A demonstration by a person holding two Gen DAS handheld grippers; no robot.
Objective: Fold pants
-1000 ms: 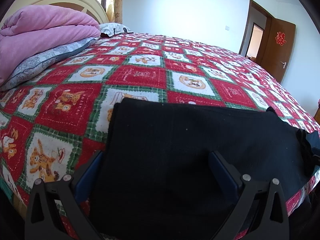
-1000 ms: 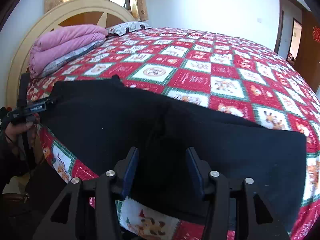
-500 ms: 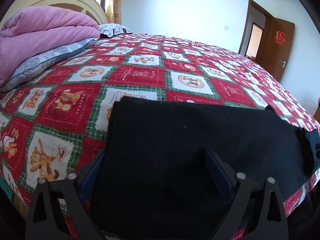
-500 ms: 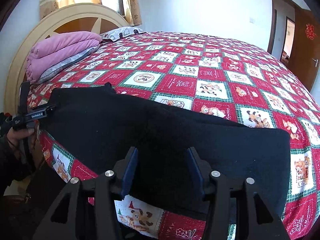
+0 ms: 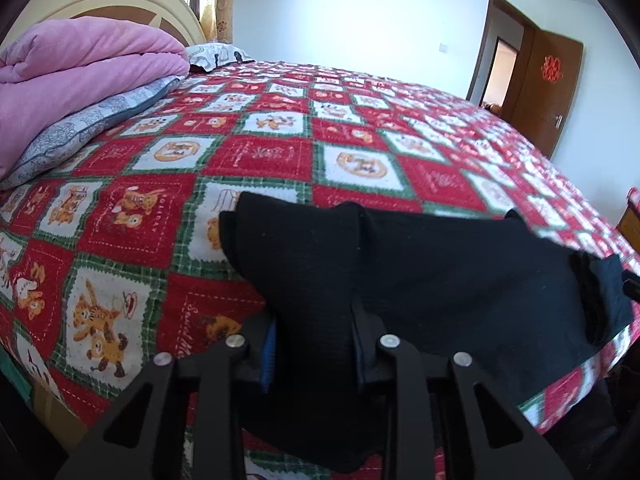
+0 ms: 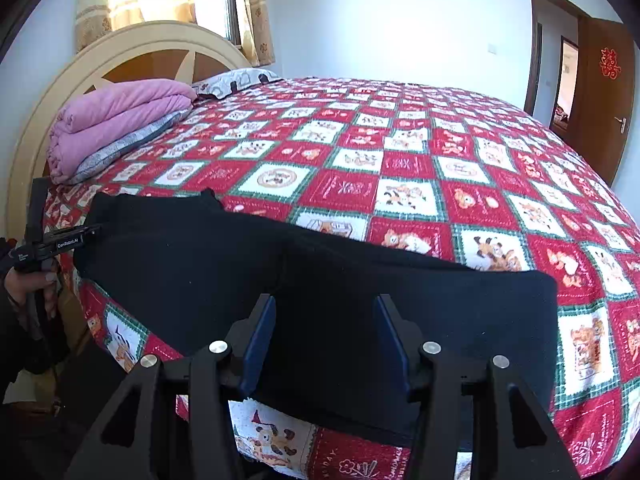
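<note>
Black pants (image 5: pixel 440 272) lie along the near edge of the bed, folded lengthwise. In the left wrist view my left gripper (image 5: pixel 314 320) is shut on the pants' near edge, and the cloth bunches up into a ridge between the fingers. In the right wrist view the pants (image 6: pixel 360 300) lie flat and my right gripper (image 6: pixel 326 312) is open, its blue pads over the cloth without pinching it. The left gripper (image 6: pixel 60 242) also shows at the far left there, at the pants' left end.
The bed has a red, green and white patchwork cover (image 5: pixel 280 152). A folded pink quilt (image 5: pixel 76 76) on a grey pillow (image 5: pixel 88 128) sits by the cream headboard (image 6: pixel 132 56). A brown door (image 5: pixel 544 88) stands open at the right.
My left gripper has closed on the pants' edge, pulling the cloth into a ridge. My right gripper has stayed open and drawn back slightly.
</note>
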